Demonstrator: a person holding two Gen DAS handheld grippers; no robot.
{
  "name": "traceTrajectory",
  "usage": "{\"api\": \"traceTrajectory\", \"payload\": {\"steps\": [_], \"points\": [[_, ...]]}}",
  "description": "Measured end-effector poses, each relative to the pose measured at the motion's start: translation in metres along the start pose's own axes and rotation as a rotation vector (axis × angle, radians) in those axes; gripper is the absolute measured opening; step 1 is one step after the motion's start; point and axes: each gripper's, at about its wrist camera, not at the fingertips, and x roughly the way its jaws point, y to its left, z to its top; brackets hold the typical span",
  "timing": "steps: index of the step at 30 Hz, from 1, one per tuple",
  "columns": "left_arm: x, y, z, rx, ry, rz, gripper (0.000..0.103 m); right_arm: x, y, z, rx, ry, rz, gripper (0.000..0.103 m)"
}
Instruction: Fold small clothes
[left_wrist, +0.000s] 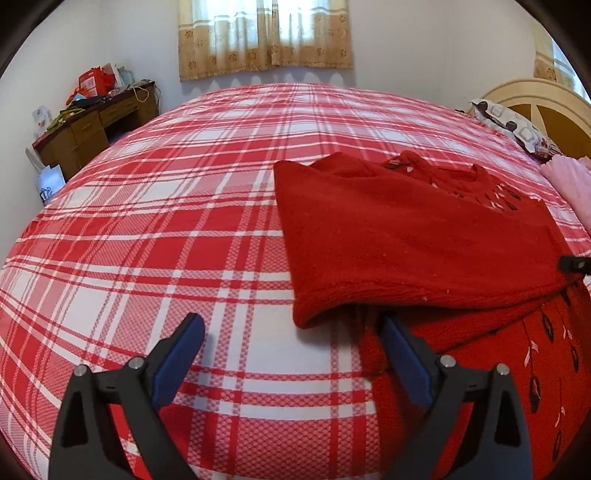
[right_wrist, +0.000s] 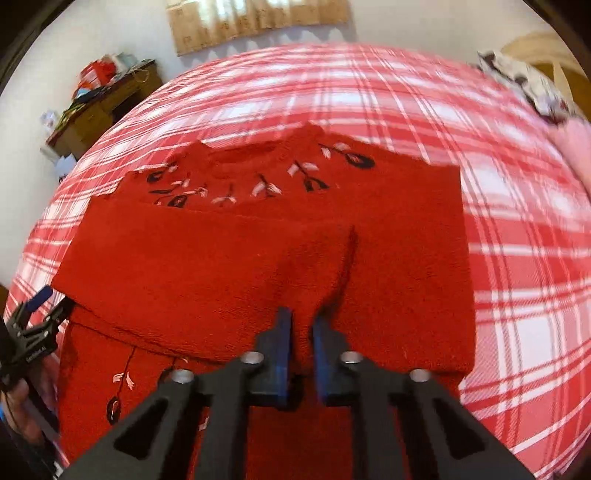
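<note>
Right wrist: right claw (right_wrist: 302, 325) pinches the red sweater (right_wrist: 221, 266).

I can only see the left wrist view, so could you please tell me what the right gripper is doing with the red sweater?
Observer: The right gripper has its fingers nearly closed, pinching a fold of the red sweater between them.
Operator: Thank you. Is the neckline visible from your side?
Observer: Yes, in the right wrist view the neckline faces up at the far end, ringed with black and white embroidery.
Operator: And does my left gripper show there?
Observer: It does. The left gripper sits at the sweater's left edge, though I cannot tell from there whether it touches the fabric.
</note>
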Motion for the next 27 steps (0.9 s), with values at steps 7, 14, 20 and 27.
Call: {"api": "traceTrajectory", "payload": {"steps": [7, 14, 20, 27], "points": [[0.003, 0.002, 0.001, -0.01, 0.009, -0.001, 0.101, -0.054, -0.026, 0.014, 0.003, -0.16, -0.095, 0.008], [0.005, 0.003, 0.001, -0.02, 0.018, 0.002, 0.103, -0.029, -0.062, -0.004, 0.047, -0.083, -0.139, 0.008], [0.005, 0.0, 0.001, -0.009, 0.017, 0.016, 0.103, -0.02, -0.071, -0.017, 0.084, -0.058, -0.169, 0.02], [-0.026, 0.006, -0.002, -0.018, -0.079, 0.033, 0.102, -0.038, -0.038, -0.003, -0.03, -0.166, -0.102, 0.028]]}}
